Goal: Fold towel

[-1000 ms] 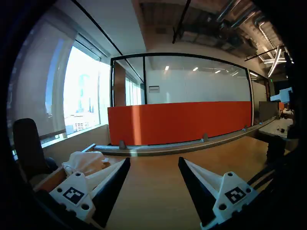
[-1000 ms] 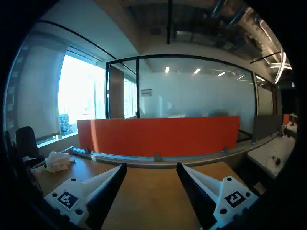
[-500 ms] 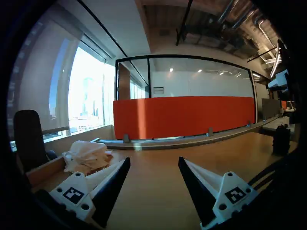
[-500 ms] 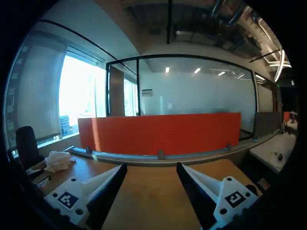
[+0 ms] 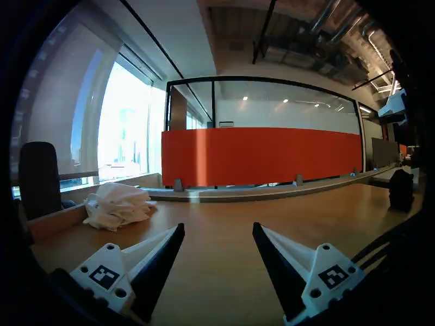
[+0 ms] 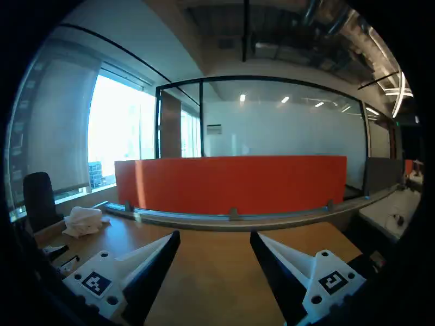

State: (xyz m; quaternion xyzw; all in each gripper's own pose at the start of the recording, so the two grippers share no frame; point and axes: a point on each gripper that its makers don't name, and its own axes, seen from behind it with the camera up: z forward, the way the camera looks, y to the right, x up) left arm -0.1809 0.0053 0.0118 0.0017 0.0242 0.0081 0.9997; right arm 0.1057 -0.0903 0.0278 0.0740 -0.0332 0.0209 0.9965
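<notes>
A crumpled white towel [image 5: 118, 205] lies in a heap on the wooden table [image 5: 228, 217], ahead and to the left of my left gripper [image 5: 217, 234]. That gripper is open, low over the table, with nothing between its fingers. From the right gripper view the same towel [image 6: 82, 221] sits far off at the left edge of the table [image 6: 217, 261]. My right gripper [image 6: 214, 241] is open too and holds nothing, well away from the towel.
An orange divider panel [image 5: 261, 155] runs along the table's far edge. A black chair back [image 5: 38, 176] stands at the left by the window. A dark object [image 5: 401, 189] sits on the table at the right. Small dark items [image 6: 54, 252] lie near the left edge.
The left gripper has dropped lower and closer to the table, so the towel now looks bigger and higher in its view. The right gripper has lowered and drifted slightly. Both stayed open.
</notes>
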